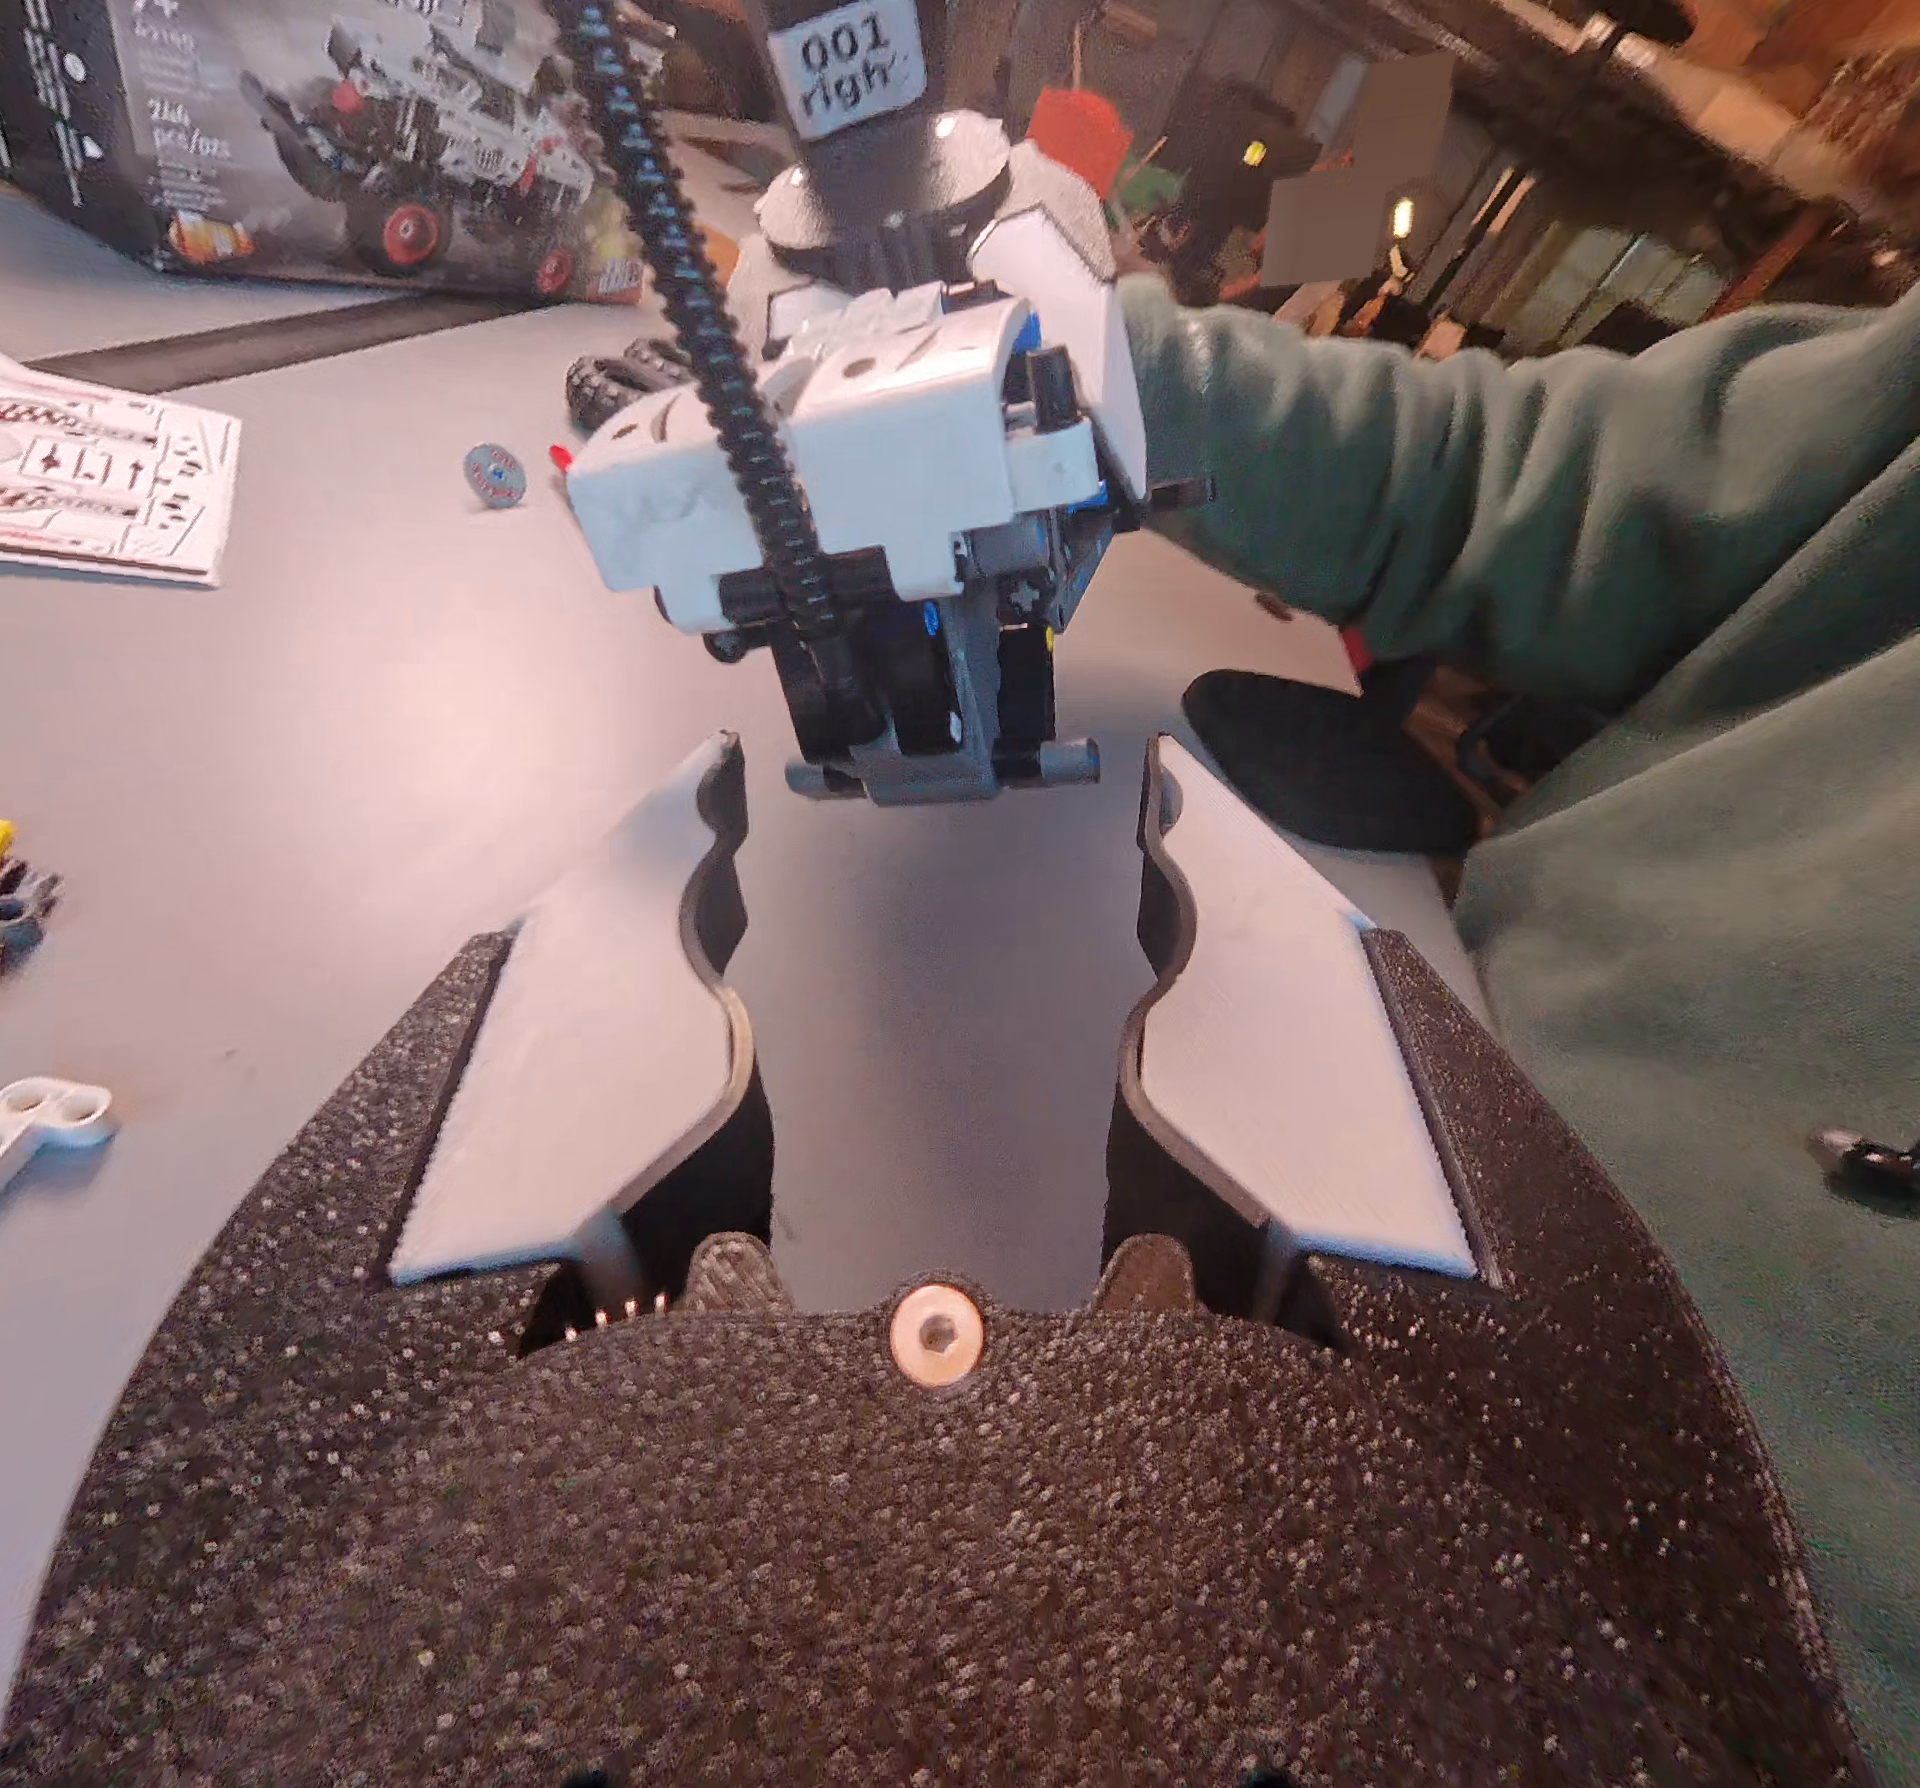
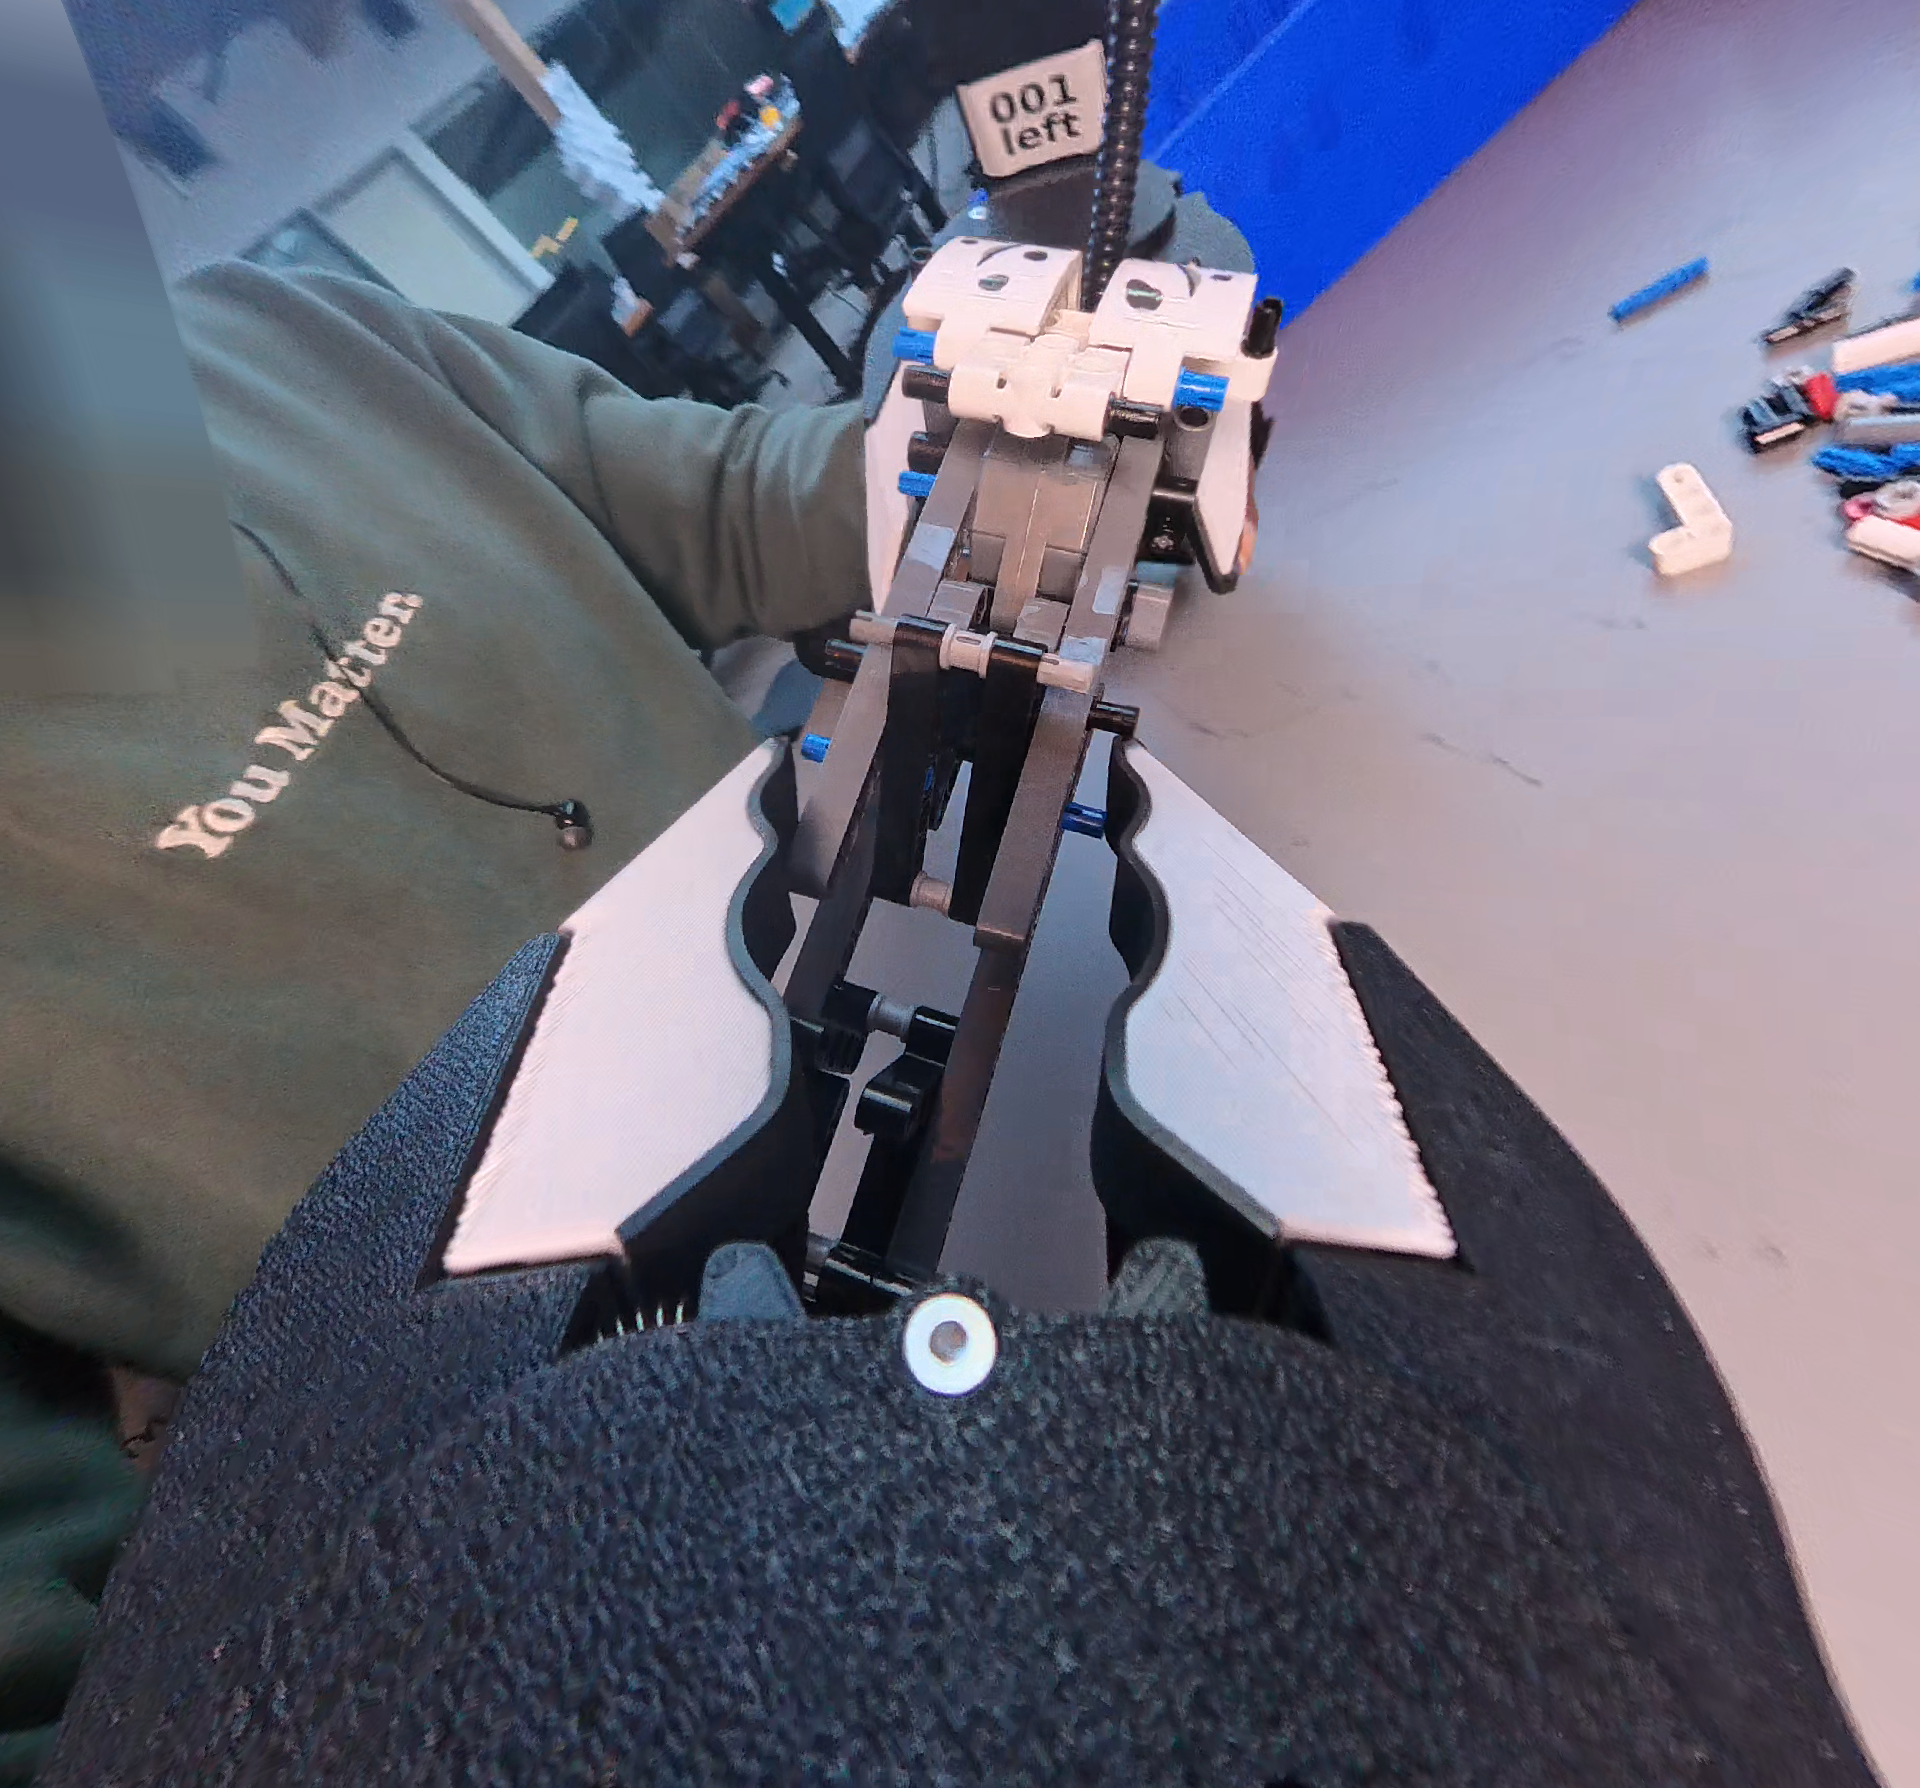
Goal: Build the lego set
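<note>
Mid-build, with the assembly lifted off the grey table [image 1: 312, 803] and offered from one gripper to the other. Far ahead of the left gripper [image 1: 940, 751] and to its left, the set's box [image 1: 312, 76], standing on the table; beyond the right gripper [image 2: 945, 762], on its right, a blue bin [image 2: 1455, 76].

Held in the air between the two tools, the half-built truck [image 1: 904, 429]: white body panels on a grey and black frame. Clamped on it from the sides, the right gripper, the frame running back between its fingers [image 2: 644, 1063] almost to the palm, the blue pins up against the pads. Open and empty, the left gripper, its fingers [image 1: 623, 1011] set wide, the truck's grey end just ahead of the tips and level with the gap.

Probably a handover or a brace for pressing on another part. Next move, as a judgement: ease the left gripper forward to straddle the grey end, close squarely on the frame rather than on the protruding pins, and only then loosen the right.

Smaller things: a sticker sheet [image 1: 104, 481] ahead and left of the left gripper, black tyres [image 1: 623, 377] farther ahead, a heap of loose pieces [image 2: 1849, 429] and a white angled beam [image 2: 1688, 533] off to the right gripper's right.
</note>
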Demonstrator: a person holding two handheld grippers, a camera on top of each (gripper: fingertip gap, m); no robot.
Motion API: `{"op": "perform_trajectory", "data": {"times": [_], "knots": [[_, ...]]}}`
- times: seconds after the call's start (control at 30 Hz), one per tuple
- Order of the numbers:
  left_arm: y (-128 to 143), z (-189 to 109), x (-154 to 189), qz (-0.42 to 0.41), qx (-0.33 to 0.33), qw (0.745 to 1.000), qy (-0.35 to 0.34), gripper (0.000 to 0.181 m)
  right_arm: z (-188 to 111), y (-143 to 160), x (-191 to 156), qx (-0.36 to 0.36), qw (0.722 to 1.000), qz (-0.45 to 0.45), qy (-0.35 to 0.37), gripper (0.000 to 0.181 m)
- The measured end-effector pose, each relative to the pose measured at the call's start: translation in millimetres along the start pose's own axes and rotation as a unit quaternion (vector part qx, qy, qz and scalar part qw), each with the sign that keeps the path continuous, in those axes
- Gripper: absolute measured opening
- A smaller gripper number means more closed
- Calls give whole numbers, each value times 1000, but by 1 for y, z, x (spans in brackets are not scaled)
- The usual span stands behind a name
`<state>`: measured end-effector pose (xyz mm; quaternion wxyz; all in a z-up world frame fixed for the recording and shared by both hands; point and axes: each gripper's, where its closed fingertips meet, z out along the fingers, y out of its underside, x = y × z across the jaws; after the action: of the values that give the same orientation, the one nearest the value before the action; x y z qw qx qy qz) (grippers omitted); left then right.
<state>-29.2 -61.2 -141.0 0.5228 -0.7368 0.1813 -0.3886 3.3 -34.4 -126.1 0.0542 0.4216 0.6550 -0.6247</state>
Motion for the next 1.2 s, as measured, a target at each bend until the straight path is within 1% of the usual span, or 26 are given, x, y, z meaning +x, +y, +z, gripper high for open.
{"op": "perform_trajectory", "data": {"times": [0.07,0.13,0.2,0.3,0.37,0.43,0.53,0.63,0.77,0.87,0.97,1.1,1.2], "knots": [[-10,1,10,-13,26,999,24,75,4,-3,-6,10,1000,-3,-26,60],[-18,1,18,-24,46,998,44,71,7,-6,-10,17,999,-5,-46,60],[-23,2,23,-30,55,997,53,55,10,-8,-12,23,998,-6,-60,60],[-25,1,19,-51,49,997,35,53,10,-10,-8,29,997,1,-67,60],[-27,-1,13,-81,52,995,19,51,9,-13,-2,38,997,9,-60,60],[-27,-3,3,-118,57,991,-5,51,5,-18,9,51,998,13,-38,52],[-25,-6,-9,-150,64,986,-30,50,3,-21,24,51,999,8,4,52],[-21,-7,-18,-158,62,984,-57,47,3,-24,33,45,998,-11,42,53],[-20,-8,-23,-163,66,982,-65,47,10,-14,42,10,997,-26,72,54],[-19,-9,-27,-173,73,980,-63,47,12,-14,47,16,996,-31,87,51],[-19,-11,-30,-188,84,977,-55,46,12,-14,54,15,991,-47,122,51],[-20,-14,-35,-204,104,972,-49,46,8,-17,56,9,980,-92,177,50],[-25,-21,-40,-206,129,969,-47,46,2,-17,55,-10,957,-148,248,50]]}}
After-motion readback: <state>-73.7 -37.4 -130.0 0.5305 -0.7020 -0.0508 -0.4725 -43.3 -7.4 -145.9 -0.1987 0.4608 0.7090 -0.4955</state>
